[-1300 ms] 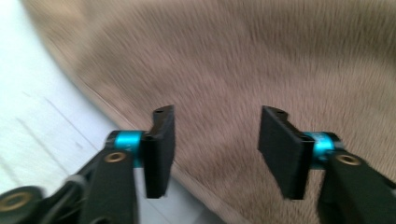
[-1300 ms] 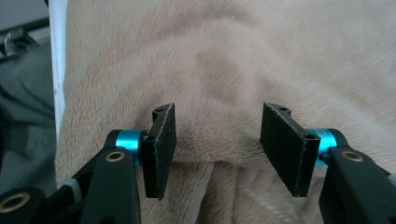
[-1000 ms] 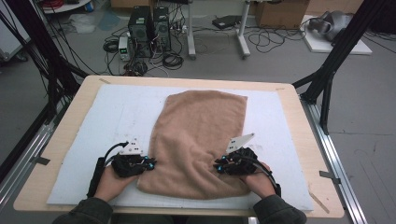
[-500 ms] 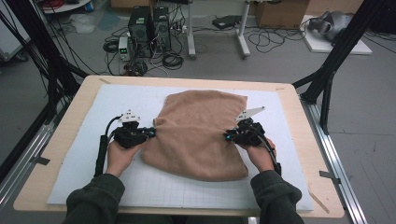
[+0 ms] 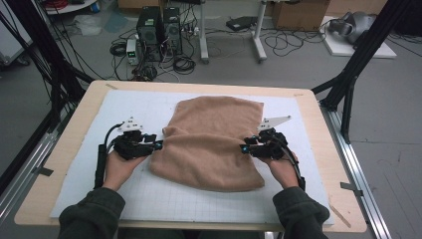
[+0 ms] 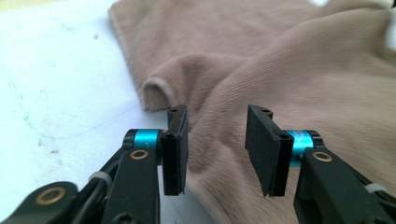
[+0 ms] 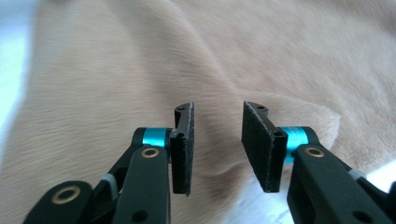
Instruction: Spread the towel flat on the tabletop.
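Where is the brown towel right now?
In the high view the towel lies folded in the middle of the white mat, between the left gripper and the right gripper, whose jaws have just opened off it.

Dark olive sleeves [image 5: 94,211], black left gripper [image 5: 158,145] and right gripper [image 5: 242,148], turquoise collars, brass rivets, black cables, grey three-cornered plates.

The person's sleeves [image 5: 92,216] are cut off by the bottom edge of the high view. In both gripper views, the tan cloth [image 7: 116,70] is cropped by the upper and right edges and blurred farther back.
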`<state>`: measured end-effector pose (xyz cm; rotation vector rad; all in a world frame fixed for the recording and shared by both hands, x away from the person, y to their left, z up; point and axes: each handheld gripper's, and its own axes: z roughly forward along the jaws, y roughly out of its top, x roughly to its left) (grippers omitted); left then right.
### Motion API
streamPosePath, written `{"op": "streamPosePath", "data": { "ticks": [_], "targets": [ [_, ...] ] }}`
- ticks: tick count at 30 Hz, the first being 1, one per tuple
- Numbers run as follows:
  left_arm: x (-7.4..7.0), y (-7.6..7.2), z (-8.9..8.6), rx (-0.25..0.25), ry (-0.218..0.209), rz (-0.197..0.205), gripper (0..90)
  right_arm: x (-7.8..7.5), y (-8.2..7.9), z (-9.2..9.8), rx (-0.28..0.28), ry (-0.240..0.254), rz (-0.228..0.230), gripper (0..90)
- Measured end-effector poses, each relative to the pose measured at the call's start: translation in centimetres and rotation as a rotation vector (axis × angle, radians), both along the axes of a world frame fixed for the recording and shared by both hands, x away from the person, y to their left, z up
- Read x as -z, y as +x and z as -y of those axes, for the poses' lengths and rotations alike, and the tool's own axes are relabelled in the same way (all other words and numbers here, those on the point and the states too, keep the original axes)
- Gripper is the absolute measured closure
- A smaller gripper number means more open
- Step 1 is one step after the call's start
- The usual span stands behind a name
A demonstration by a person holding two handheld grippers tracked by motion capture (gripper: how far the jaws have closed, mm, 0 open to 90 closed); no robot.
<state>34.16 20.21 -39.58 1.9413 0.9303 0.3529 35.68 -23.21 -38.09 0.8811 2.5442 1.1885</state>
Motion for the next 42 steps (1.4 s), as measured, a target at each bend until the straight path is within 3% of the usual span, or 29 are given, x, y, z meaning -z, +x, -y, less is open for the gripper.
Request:
{"op": "streamPosePath", "data": {
  "ticks": [5,8,12,16,18,23,26,29,32,34,35,37,38,40,42],
  "targets": [
    [-0.4,-2.7,0.2,0.082,0.012,0.020,53.7,-0.7,-2.7,-0.2,-0.080,0.001,0.033,57.2],
    [0.4,-4.0,0.4,0.116,0.037,0.020,49.9,0.1,-4.4,-0.5,-0.139,0.008,0.026,53.8],
    [2.5,-5.3,0.8,0.156,0.028,-0.016,44.6,1.6,-6.0,-0.9,-0.198,-0.007,0.011,52.1],
    [4.1,-5.8,1.7,0.196,0.103,-0.046,45.4,3.4,-6.9,-1.2,-0.221,-0.059,-0.028,52.7],
    [4.8,-5.9,2.0,0.214,0.156,-0.034,51.0,4.2,-7.1,-1.4,-0.222,-0.082,-0.044,55.7],
    [4.8,-5.6,1.7,0.174,0.158,-0.025,73.4,5.1,-7.0,-1.8,-0.216,-0.090,-0.045,72.5],
    [4.6,-5.6,1.8,0.168,0.153,-0.024,83.6,4.9,-7.0,-1.8,-0.208,-0.090,-0.048,78.2],
    [4.1,-5.6,1.7,0.162,0.137,-0.015,85.3,4.0,-7.0,-1.9,-0.214,-0.085,-0.035,79.7],
    [2.9,-5.4,1.2,0.142,0.065,-0.007,85.4,3.2,-6.9,-1.8,-0.214,-0.071,-0.026,79.7],
    [1.8,-5.0,1.1,0.125,0.034,0.014,85.4,1.6,-6.3,-1.4,-0.191,-0.044,0.010,79.6],
    [1.2,-4.7,1.0,0.116,0.020,0.025,85.4,1.6,-6.3,-1.4,-0.191,-0.044,0.010,79.6],
    [-0.1,-3.9,1.2,0.084,0.004,0.056,85.5,0.6,-5.6,-1.1,-0.167,-0.034,0.026,79.6],
    [-0.4,-3.5,1.3,0.071,0.004,0.063,85.5,0.0,-4.4,-0.8,-0.130,-0.010,0.036,79.6],
    [-1.0,-2.0,1.8,0.030,-0.008,0.074,85.5,-0.2,-3.9,-0.8,-0.115,-0.006,0.039,79.6],
    [-0.8,-0.5,2.3,-0.003,0.006,0.062,85.5,-0.1,-2.5,-0.8,-0.066,-0.022,0.039,79.6]
  ]
}}
